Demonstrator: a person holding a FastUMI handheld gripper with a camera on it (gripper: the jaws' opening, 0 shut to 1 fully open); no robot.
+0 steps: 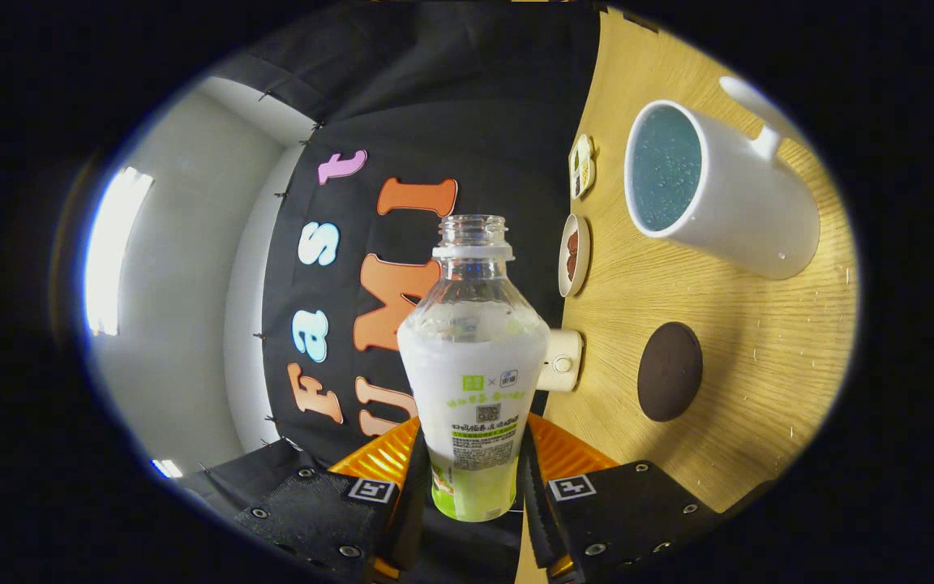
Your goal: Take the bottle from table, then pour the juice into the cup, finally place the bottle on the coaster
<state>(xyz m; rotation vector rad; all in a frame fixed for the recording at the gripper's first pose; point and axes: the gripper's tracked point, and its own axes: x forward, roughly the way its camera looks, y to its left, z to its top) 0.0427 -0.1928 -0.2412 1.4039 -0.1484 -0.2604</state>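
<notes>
The gripper (473,487) has both black fingers pressed on the lower body of the clear plastic bottle with a white-and-green label (473,381), uncapped, neck pointing to twelve o'clock. The view is rolled, the wooden table (759,381) standing on edge. The white mug with a blue inside (714,191) lies beyond at two o'clock; the dark round coaster (670,371) sits at three o'clock. Judging by this, pouring is under way: bring the mouth over the rim, tilt slowly, and keep the grip firm.

Wooden table (767,365) — white cup (718,191), dark coaster (670,371), small dishes (574,255).
</notes>
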